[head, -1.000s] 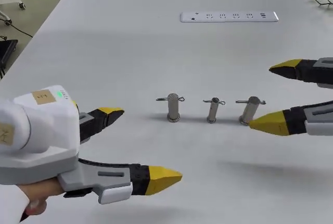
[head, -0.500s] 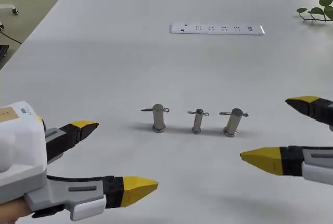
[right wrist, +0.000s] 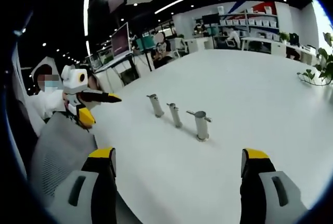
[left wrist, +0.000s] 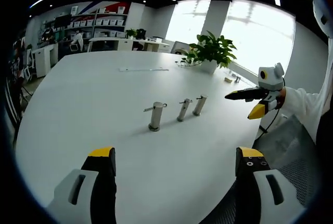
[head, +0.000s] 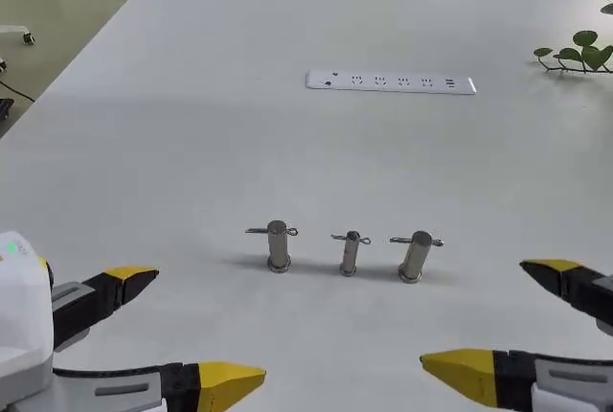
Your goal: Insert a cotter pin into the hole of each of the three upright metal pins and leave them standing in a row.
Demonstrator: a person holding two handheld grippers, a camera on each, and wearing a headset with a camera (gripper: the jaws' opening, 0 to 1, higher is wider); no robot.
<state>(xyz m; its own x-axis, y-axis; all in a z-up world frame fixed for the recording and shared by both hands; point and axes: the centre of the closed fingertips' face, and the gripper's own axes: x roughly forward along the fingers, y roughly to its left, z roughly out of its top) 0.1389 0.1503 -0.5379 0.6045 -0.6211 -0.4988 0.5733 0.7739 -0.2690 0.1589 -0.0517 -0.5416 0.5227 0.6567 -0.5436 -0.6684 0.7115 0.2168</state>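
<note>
Three metal pins are seen standing upright in a row on the white table (head: 239, 125): the left pin (head: 279, 246), the middle pin (head: 351, 253) and the right pin (head: 415, 257), each set apart from its neighbour by a small gap. A cotter pin (head: 263, 231) is passed crosswise through the top of the left pin, a cotter pin (head: 342, 238) likewise through the middle pin, and a cotter pin (head: 407, 240) through the right pin, so that every hole is filled. The left gripper (head: 206, 326) is held low at the near left of the head view, well apart from the row; its jaws are spread wide and nothing is held between them. The right gripper (head: 472, 314) is held at the near right, nearer to the right pin but clear of it, and its jaws are likewise spread and empty. In each gripper view the row is seen ahead between that gripper's own yellow fingertips (left wrist: 101, 153), with the other gripper off to the side. A white power strip (head: 391, 82) is laid flat farther back on the table, and a green plant sprig (head: 575, 53) is seen at the far right edge.
</note>
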